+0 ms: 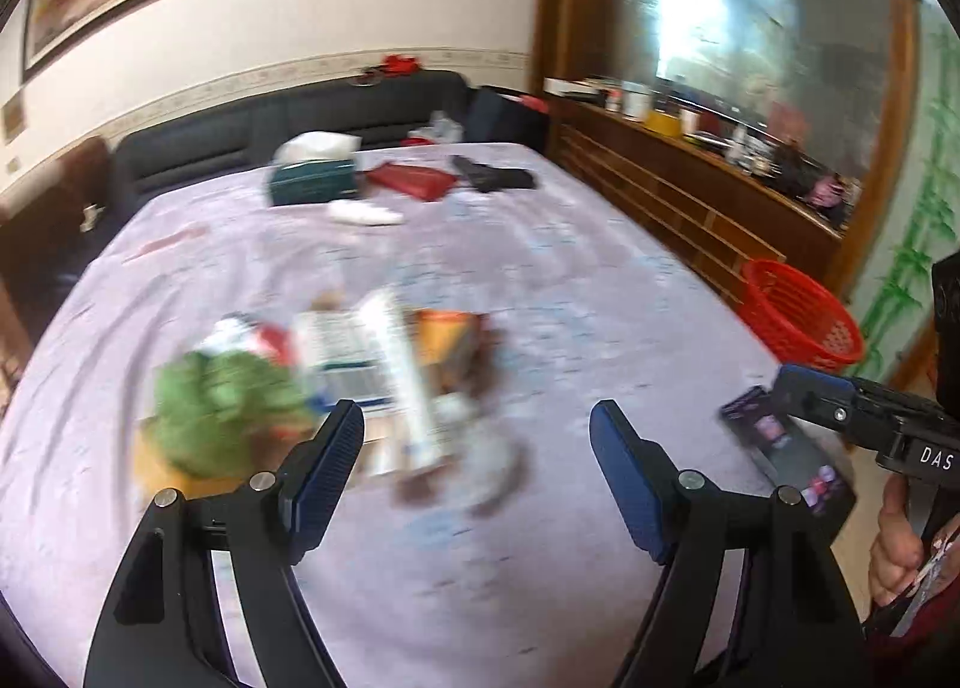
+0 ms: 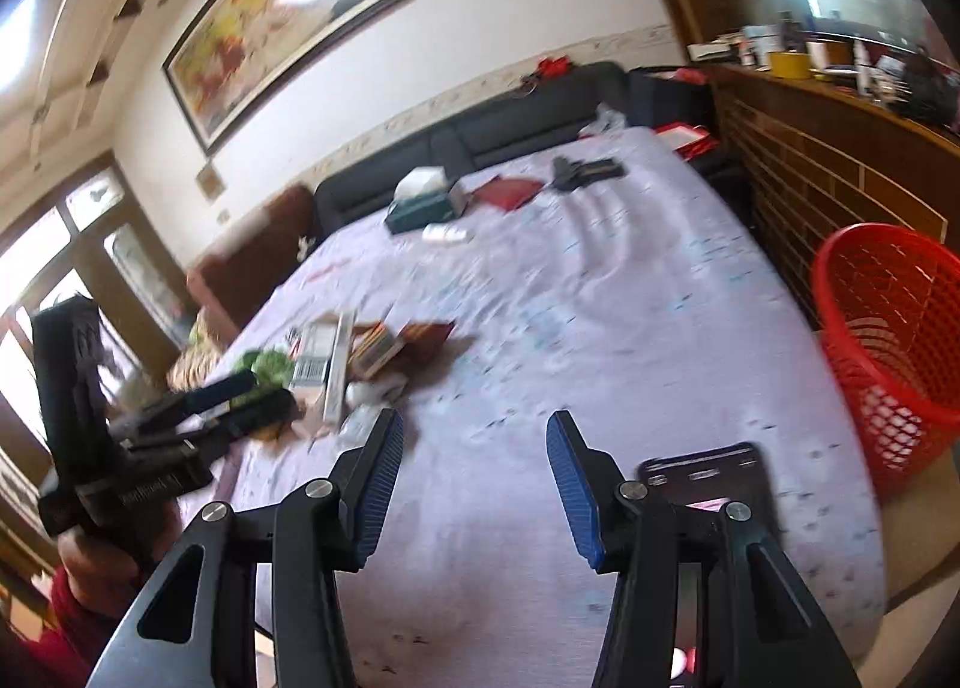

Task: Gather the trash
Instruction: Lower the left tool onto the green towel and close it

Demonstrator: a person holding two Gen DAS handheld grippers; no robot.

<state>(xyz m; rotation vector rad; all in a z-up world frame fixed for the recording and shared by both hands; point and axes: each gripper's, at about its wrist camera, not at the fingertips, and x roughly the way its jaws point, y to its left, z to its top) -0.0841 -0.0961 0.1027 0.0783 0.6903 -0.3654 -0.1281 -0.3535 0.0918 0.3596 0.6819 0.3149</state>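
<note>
Approaching trash pile (image 1: 336, 388) on surface (image 1: 540, 280): left gripper (image 1: 477, 436) fingers spread, empty; right gripper (image 2: 474, 448) likewise. Pick one piece, clench firmly, carry to red basket (image 2: 894, 340).

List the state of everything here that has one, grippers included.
left gripper: open, holding nothing
right gripper: open, holding nothing
red basket: upright on the floor, beside the table
phone: flat, screen lit
tissue box: tissue sticking out
trash pile: heaped on the table
</note>
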